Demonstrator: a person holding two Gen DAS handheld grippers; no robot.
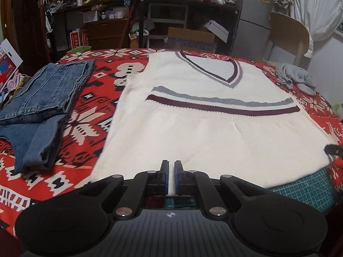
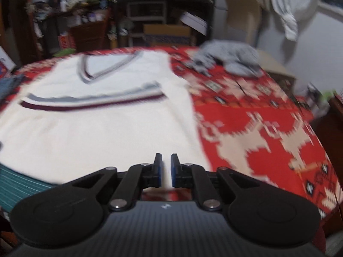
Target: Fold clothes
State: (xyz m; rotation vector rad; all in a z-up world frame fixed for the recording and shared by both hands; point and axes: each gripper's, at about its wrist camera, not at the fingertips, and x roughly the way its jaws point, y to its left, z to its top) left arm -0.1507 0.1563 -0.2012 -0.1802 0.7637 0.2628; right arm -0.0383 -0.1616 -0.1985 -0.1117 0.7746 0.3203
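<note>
White V-neck vest point(image 1: 214, 115) lies flat, hem toward you, on the red-patterned worktop point(image 1: 85, 120). Your left tongs point(image 1: 171, 176) and right tongs point(image 2: 166, 170) sit at the hem, nearly closed (slim gap, gripping nothing). Folded jeans point(image 1: 40, 107) left; grey garment point(image 1: 295, 77) far right. No legible writing.

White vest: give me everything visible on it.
The white vest is a sleeveless knit with a V-neck trimmed in grey and maroon, plus a grey and a maroon chest stripe. It lies flat, front up, neck away from the cameras, on the red patterned cloth; its near hem overlaps a green cutting mat.
</note>
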